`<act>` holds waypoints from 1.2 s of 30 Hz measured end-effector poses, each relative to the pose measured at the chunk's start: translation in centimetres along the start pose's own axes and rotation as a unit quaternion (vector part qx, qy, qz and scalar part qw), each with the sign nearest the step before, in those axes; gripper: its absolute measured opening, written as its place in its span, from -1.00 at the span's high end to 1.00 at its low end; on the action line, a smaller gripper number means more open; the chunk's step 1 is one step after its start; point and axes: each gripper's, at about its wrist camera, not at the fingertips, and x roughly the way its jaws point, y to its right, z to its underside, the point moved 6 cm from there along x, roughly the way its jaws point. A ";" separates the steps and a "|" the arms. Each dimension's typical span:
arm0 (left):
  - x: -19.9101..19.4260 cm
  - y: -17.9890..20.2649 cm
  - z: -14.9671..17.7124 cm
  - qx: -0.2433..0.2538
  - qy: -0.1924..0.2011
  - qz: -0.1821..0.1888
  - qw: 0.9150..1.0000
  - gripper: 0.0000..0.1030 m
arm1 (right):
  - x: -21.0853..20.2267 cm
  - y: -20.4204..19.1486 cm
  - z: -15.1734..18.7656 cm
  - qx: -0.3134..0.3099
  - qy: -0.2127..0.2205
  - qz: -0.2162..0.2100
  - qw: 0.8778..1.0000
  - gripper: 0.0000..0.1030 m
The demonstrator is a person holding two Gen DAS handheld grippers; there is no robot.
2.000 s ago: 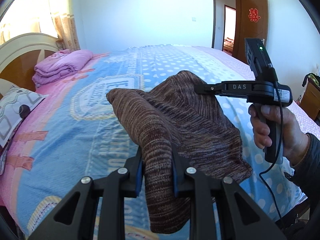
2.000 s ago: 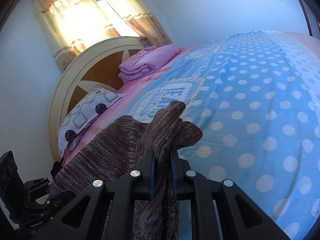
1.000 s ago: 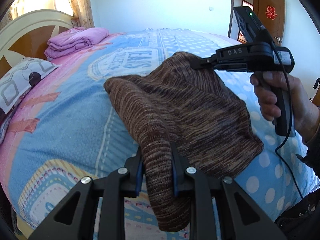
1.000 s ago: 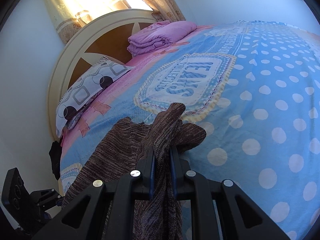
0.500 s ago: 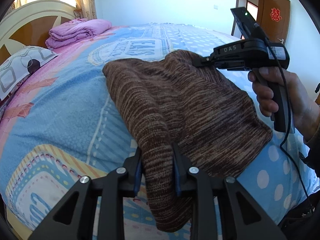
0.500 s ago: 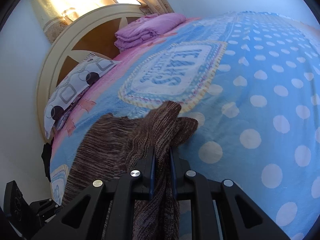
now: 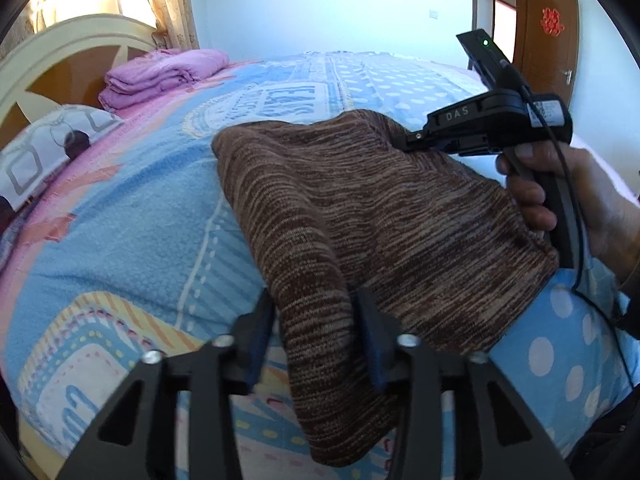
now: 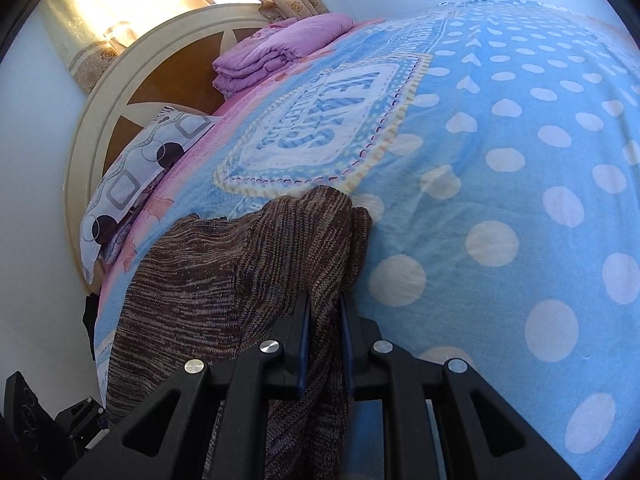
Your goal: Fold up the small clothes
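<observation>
A brown striped knit garment (image 7: pixel 360 216) lies spread on the blue patterned bedspread (image 7: pixel 132 232). My left gripper (image 7: pixel 316 320) has its jaws parted around the garment's near edge, with gaps on both sides of the cloth. My right gripper (image 8: pixel 323 312) is shut on the garment's (image 8: pixel 224 276) far corner; it also shows in the left wrist view (image 7: pixel 408 145), held by a hand, clamping that corner low over the bed.
A folded purple blanket (image 7: pixel 160 74) and a patterned pillow (image 7: pixel 44 148) lie by the cream headboard (image 7: pixel 52 56). A brown door (image 7: pixel 548 36) stands at the far right. The polka-dot part of the bedspread (image 8: pixel 520 184) stretches beyond the garment.
Both grippers have lowered the garment until it lies flat on the bed. My left gripper's jaws have opened off the cloth. The right gripper stays clamped.
</observation>
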 end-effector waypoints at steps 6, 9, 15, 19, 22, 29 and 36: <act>-2.4 0.1 -0.7 0.021 0.026 -0.027 0.999 -0.13 | -0.5 0.4 -0.1 0.004 0.001 0.001 1.000 0.55; -3.7 -0.3 -1.7 0.019 0.052 -0.032 0.998 -0.52 | -2.7 0.5 -0.1 0.007 0.017 0.005 1.000 0.55; -1.8 -2.7 -3.9 0.010 0.075 -0.100 0.992 -0.65 | -7.9 -3.2 2.5 -0.032 0.024 0.004 0.999 0.48; 0.1 -4.8 -4.6 -0.021 0.082 -0.119 0.989 -0.73 | -8.8 -4.7 7.3 -0.064 -0.018 0.026 0.997 0.44; 1.8 -5.5 -4.1 -0.030 0.065 -0.128 0.989 -0.79 | -7.6 -3.7 9.7 -0.074 -0.045 0.063 0.994 0.80; 1.7 -4.2 -3.1 -0.007 0.054 -0.143 0.988 -0.94 | -8.4 -2.7 10.8 -0.080 -0.038 0.099 0.991 0.92; 2.5 -3.6 -2.9 0.007 0.048 -0.153 0.987 -0.98 | -9.8 -8.0 8.5 -0.148 0.047 0.090 0.984 0.86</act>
